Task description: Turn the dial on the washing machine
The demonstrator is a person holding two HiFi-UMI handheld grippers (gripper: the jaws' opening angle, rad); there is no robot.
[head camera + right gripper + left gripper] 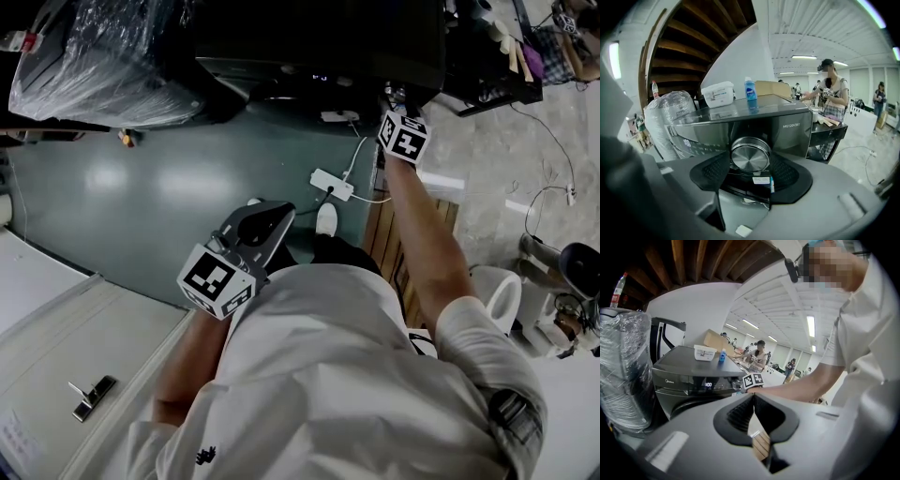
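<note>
The dark grey washing machine (319,42) stands at the top of the head view, with a lit display on its front panel (708,384). Its round metal dial (750,153) fills the middle of the right gripper view. My right gripper (751,162) is open, and the dial sits between its black pads (711,172) with a small gap on each side. From above, that gripper (401,117) reaches out to the machine's front edge. My left gripper (279,214) hangs low near the person's body. Its jaws (753,397) are shut on nothing and point toward the machine.
A plastic-wrapped bundle (103,56) stands left of the machine. On the machine's top are a white box (717,93) and a blue bottle (750,89). A white power strip (333,184) with cables lies on the green floor. A table with people behind it (832,124) is to the right.
</note>
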